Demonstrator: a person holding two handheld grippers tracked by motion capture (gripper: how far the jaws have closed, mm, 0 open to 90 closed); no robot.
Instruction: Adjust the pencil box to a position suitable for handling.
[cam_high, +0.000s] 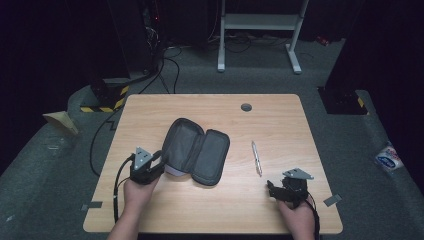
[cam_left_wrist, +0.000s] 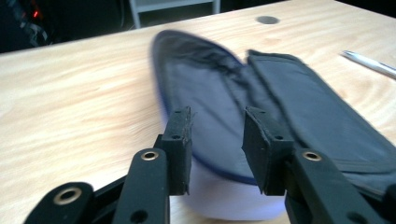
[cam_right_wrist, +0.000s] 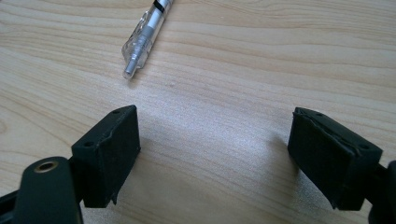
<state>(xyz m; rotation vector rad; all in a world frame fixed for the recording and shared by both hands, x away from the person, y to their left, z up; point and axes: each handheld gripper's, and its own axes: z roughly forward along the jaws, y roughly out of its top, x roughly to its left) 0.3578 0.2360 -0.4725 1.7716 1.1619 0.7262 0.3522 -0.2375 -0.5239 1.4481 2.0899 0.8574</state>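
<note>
A dark grey pencil case (cam_high: 197, 150) lies unzipped and spread open in the middle of the wooden table (cam_high: 225, 205); its left half tilts up. My left gripper (cam_high: 160, 160) is at the case's near left end. In the left gripper view the left gripper (cam_left_wrist: 217, 116) is open, its jaws a short way apart with the case's (cam_left_wrist: 280, 93) blurred near rim showing in the gap. A clear pen (cam_high: 256, 158) lies to the right of the case. My right gripper (cam_high: 270, 186) is near the front right edge. In the right gripper view this gripper (cam_right_wrist: 214, 114) stands wide open over bare wood, short of the pen (cam_right_wrist: 144, 35).
A round cable hole (cam_high: 246, 107) sits near the table's far edge. Beyond the table stand a white desk frame (cam_high: 260, 22), floor cables and a yellow-black striped block (cam_high: 107, 97). A packet (cam_high: 388, 157) lies on the floor to the right.
</note>
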